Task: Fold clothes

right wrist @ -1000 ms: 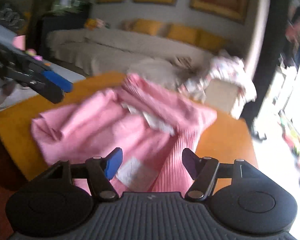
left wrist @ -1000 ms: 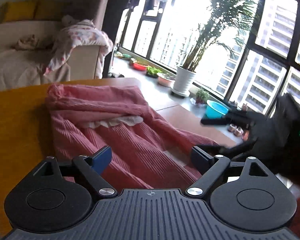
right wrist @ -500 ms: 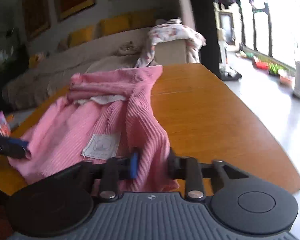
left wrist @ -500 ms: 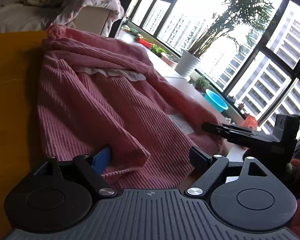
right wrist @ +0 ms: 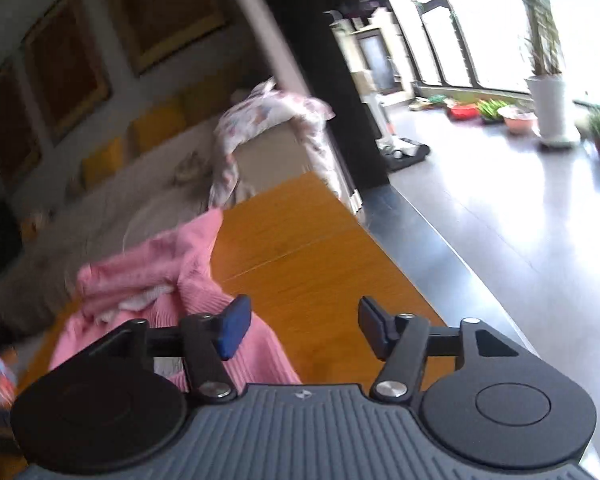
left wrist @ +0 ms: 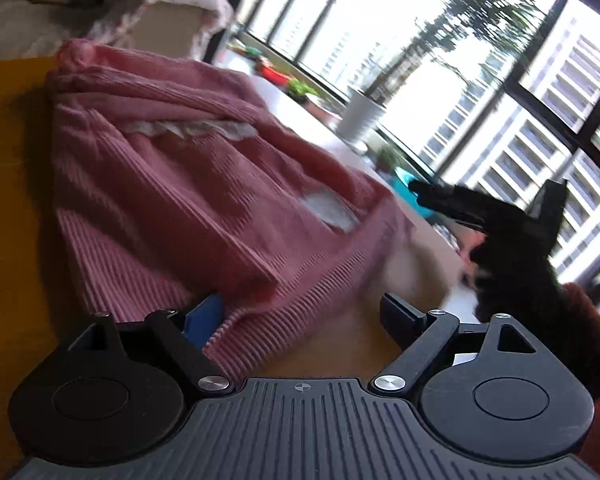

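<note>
The pink ribbed knit garment (left wrist: 172,200) lies on the orange wooden table (right wrist: 308,264). Behind the table stands the long beige sofa (right wrist: 112,208). To the right of the table, on the floor, the white plant pot (right wrist: 550,108) stands near the window.

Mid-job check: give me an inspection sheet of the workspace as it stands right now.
Surface: orange wooden table, bare to the right of the garment.
Job's things: pink ribbed garment lying rumpled, white label showing, white lace trim near its far end.
Clutter: nothing seen on the table besides the garment.
Grippers: left claw opening, garment hem between its fingers, not pinched; right claw opening, only table between its fingers, garment beside its blue pad.
Cables: nothing seen.
Surroundings: sofa with yellow cushions and a floral blanket, framed pictures, large windows, potted plant, blue basin.
</note>
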A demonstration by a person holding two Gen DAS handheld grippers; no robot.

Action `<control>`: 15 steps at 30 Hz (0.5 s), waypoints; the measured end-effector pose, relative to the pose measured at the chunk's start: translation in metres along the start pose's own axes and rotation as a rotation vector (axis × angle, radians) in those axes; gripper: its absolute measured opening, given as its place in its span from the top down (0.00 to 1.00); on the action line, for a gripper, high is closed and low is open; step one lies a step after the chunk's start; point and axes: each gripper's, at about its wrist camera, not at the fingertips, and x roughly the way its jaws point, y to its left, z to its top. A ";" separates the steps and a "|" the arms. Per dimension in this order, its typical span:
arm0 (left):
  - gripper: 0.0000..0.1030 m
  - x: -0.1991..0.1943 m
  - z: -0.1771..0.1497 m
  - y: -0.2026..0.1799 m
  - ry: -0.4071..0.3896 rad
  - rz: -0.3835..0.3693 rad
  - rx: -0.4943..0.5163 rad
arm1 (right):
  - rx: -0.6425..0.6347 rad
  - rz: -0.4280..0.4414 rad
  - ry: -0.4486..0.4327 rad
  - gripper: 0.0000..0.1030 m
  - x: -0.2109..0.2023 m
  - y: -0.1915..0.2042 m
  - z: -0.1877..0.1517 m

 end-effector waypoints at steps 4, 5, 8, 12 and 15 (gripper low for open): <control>0.08 -0.009 0.003 -0.005 -0.028 -0.010 0.025 | 0.072 0.019 0.013 0.36 0.000 -0.008 -0.016; 0.08 -0.012 0.006 -0.005 -0.053 -0.015 0.019 | 0.089 0.030 0.014 0.36 0.003 -0.007 -0.019; 0.06 -0.024 0.017 0.001 -0.157 -0.020 -0.032 | 0.110 0.072 0.010 0.34 0.014 0.007 -0.028; 0.04 -0.024 0.024 0.019 -0.214 0.015 -0.150 | -0.009 0.135 0.066 0.59 0.035 0.041 -0.034; 0.05 -0.015 0.021 0.036 -0.199 0.032 -0.233 | -0.171 0.097 0.041 0.88 0.036 0.064 -0.026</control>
